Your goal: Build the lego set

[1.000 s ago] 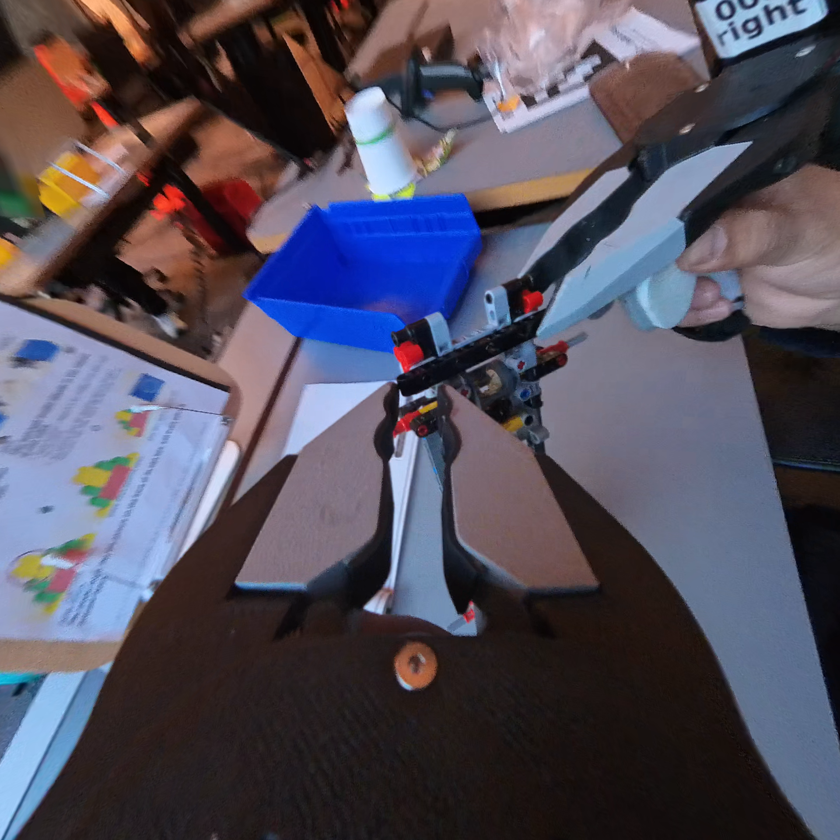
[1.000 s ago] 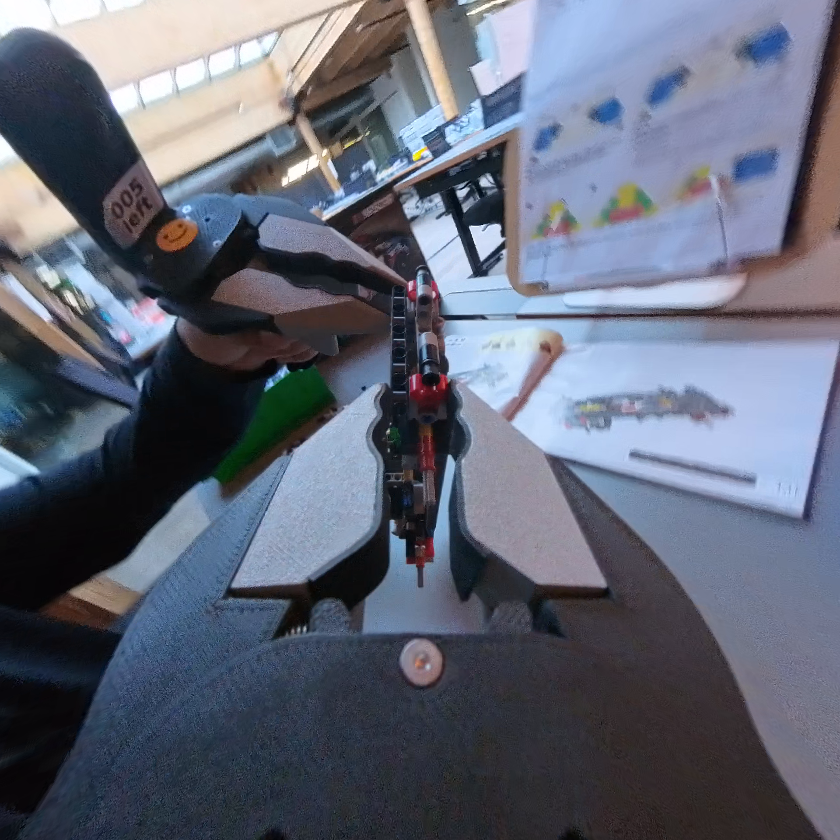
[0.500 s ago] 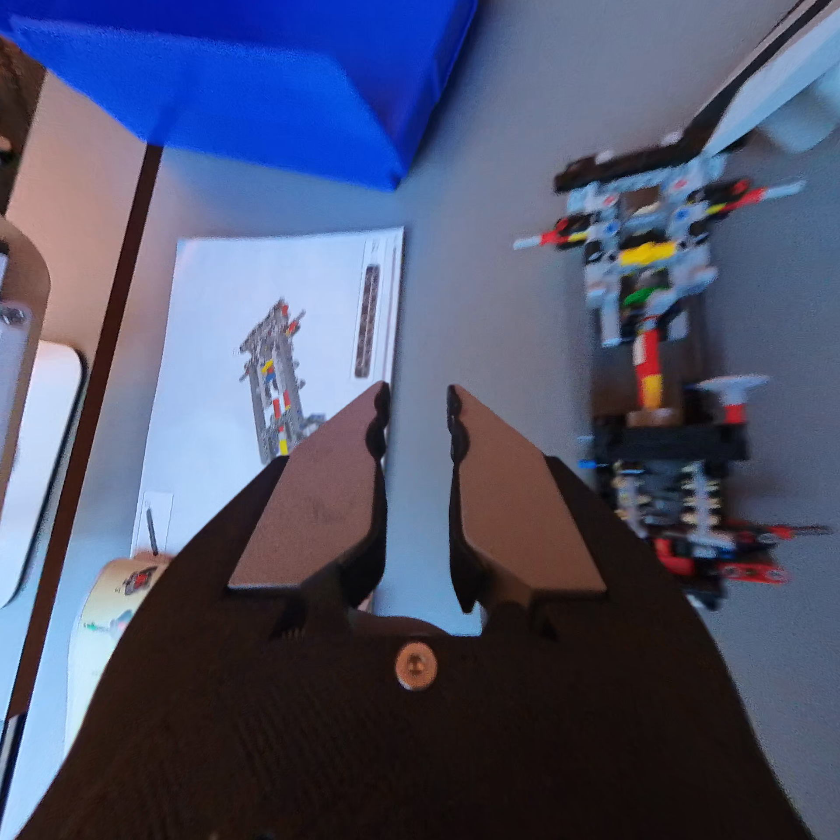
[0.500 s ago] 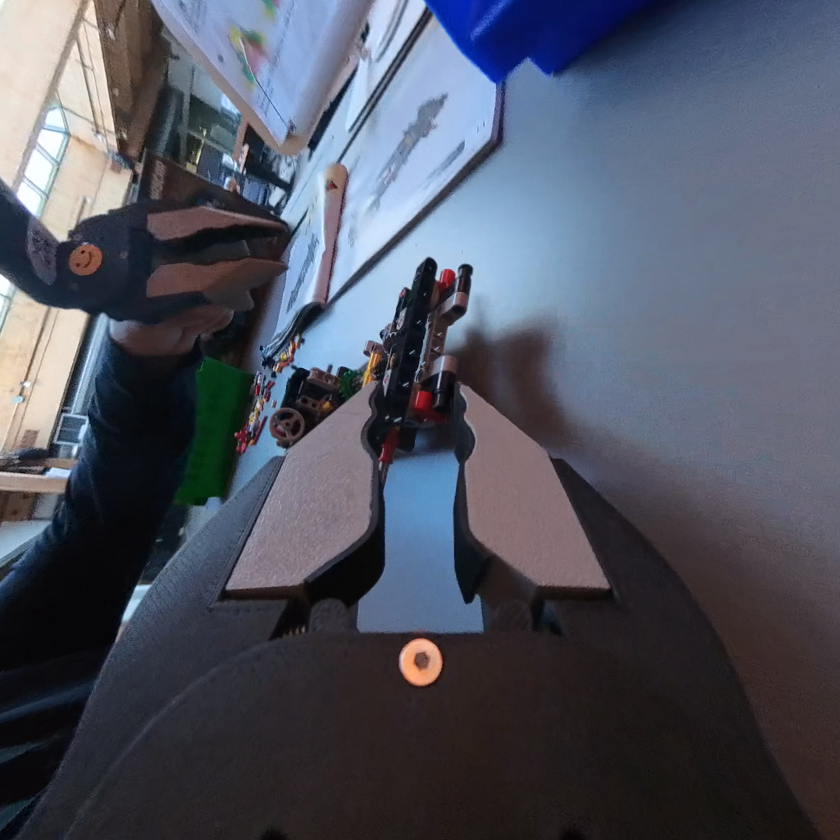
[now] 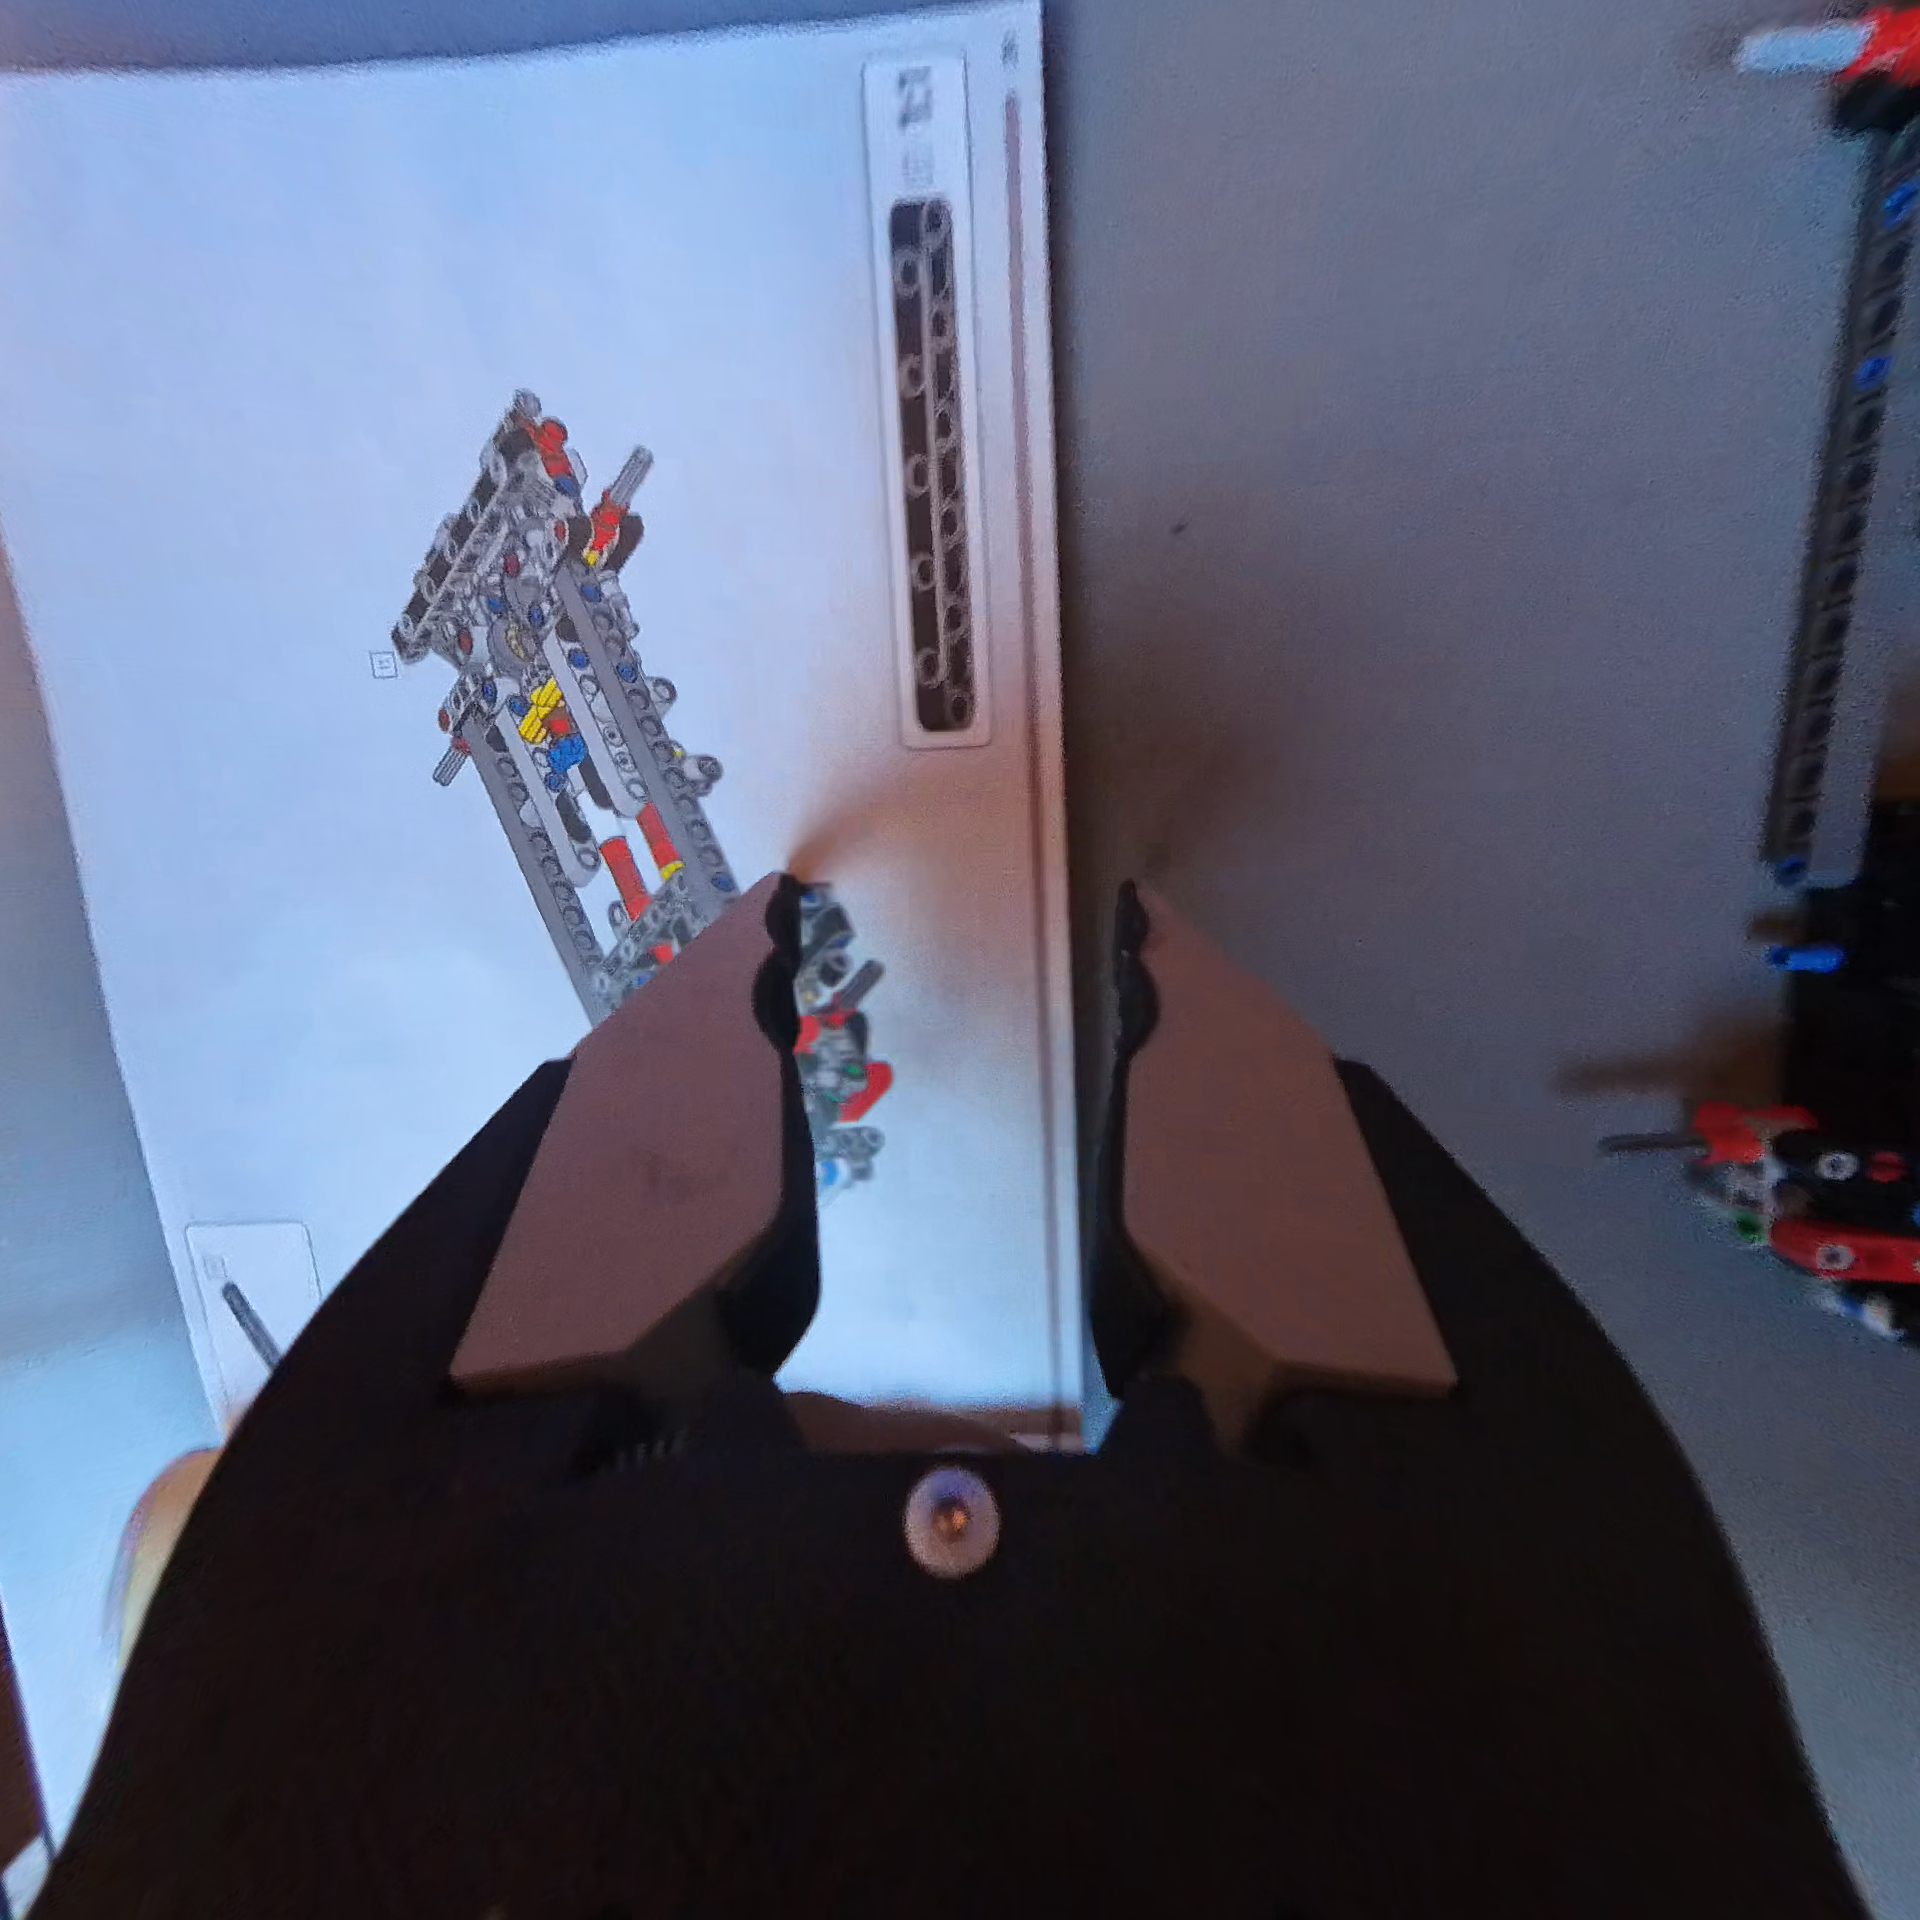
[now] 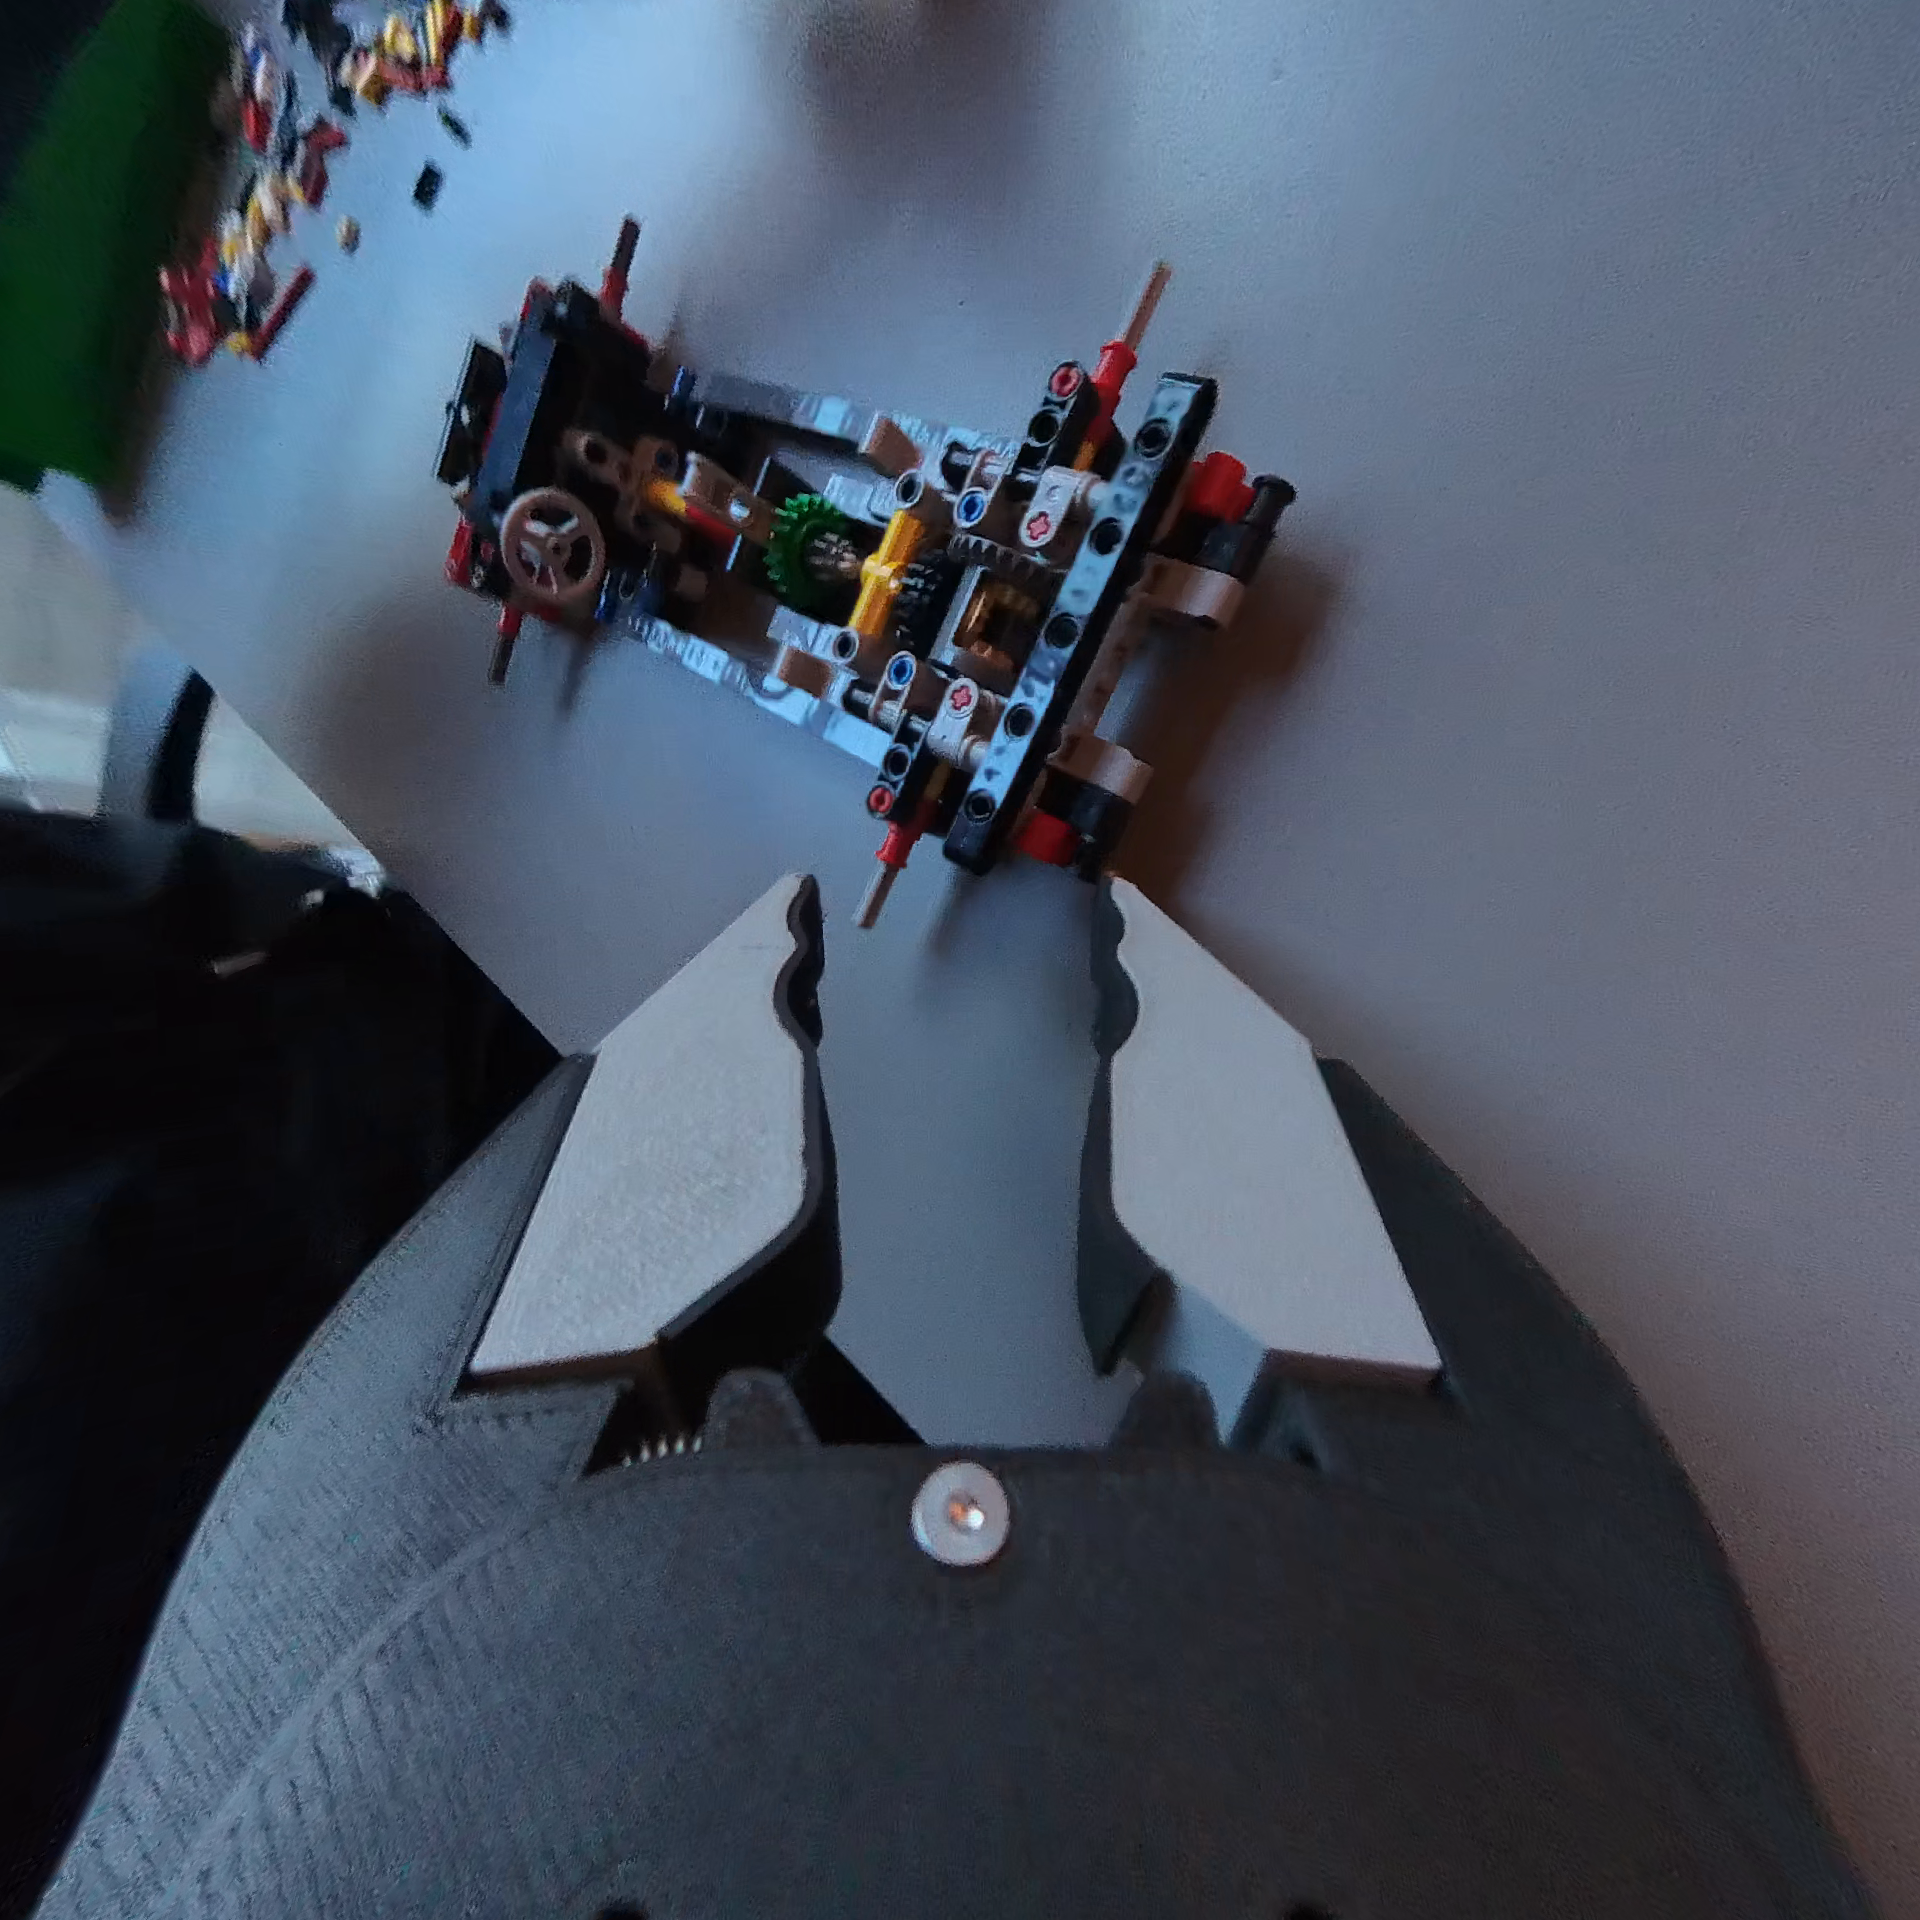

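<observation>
A toy-brick car chassis [image 6: 862, 582], black and grey with red pins, a green gear and a small steering wheel, lies flat on the grey table [image 6: 1558, 416]. My right gripper [image 6: 956, 914] is open and empty, just short of the chassis's near end, with bare table between its fingers. My left gripper [image 5: 951, 914] is open and empty, hovering over the right edge of a white instruction sheet [image 5: 312, 416] that pictures the chassis. The chassis's edge [image 5: 1849, 623] shows at the far right of the left wrist view.
A heap of small loose bricks [image 6: 291, 166] lies at the upper left of the right wrist view beside a green bin [image 6: 83, 260]. A person's dark sleeve [image 6: 208, 1091] fills the left side there. My right fingertips sit around 25 cm from my left ones.
Both grippers held the chassis up a second ago. The left let go first and swung over the instruction sheet. The right laid the chassis on the table, opened and drew back.
</observation>
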Tool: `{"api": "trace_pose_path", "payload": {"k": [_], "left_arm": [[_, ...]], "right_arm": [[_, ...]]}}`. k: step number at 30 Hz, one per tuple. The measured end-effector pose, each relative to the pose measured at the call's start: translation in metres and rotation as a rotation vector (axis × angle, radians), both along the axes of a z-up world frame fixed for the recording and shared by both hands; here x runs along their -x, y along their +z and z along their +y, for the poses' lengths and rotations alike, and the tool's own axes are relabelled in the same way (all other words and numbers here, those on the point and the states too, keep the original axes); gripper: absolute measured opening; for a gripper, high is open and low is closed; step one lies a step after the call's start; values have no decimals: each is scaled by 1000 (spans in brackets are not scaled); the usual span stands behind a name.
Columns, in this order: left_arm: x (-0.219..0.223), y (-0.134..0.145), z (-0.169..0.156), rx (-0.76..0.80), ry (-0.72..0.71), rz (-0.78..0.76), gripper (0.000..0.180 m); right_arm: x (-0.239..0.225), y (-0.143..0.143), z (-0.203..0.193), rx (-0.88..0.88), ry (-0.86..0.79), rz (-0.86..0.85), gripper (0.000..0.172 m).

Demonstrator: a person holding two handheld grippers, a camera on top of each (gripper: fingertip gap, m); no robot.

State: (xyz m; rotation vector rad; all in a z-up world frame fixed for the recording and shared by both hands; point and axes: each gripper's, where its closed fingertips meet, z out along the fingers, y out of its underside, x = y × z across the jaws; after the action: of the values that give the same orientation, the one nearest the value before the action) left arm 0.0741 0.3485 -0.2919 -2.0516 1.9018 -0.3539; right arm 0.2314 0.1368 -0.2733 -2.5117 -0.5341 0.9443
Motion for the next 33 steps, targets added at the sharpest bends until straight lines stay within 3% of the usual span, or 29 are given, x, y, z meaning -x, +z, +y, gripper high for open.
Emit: {"api": "trace_pose_path", "payload": {"k": [1, 3, 9, 12, 16, 21, 24, 27, 30, 33], "left_arm": [[-1, -1, 6, 9, -8, 2, 53], [-8, 3, 22, 30, 22, -14, 78], [-14, -1, 38, 37, 22, -23, 56], [-16, -1, 35, 26, 30, -108, 0], [-16, 0, 35, 9, 55, -179, 0], [-16, 0, 36, -23, 82, -198, 0], [-15, 0, 36, -20, 92, -210, 0], [-6, 0, 36, -58, 85, -173, 0], [12, 1, 37, -95, 92, -131, 0], [23, 2, 39, -109, 104, -129, 0]], "right_arm": [[-2, 1, 0, -17, 30, -19, 47], [-7, 2, 7, -72, 51, -46, 48], [-19, 14, 32, -160, 42, 11, 41], [-16, 28, 46, -188, 54, 71, 38], [2, 42, 76, -265, 138, 48, 41], [49, 54, 142, -433, 255, -89, 47], [81, 41, 185, -438, 310, -253, 42], [95, 16, 220, -407, 348, -438, 49], [103, -3, 232, -338, 398, -507, 58], [107, -18, 233, -279, 466, -554, 52]]}}
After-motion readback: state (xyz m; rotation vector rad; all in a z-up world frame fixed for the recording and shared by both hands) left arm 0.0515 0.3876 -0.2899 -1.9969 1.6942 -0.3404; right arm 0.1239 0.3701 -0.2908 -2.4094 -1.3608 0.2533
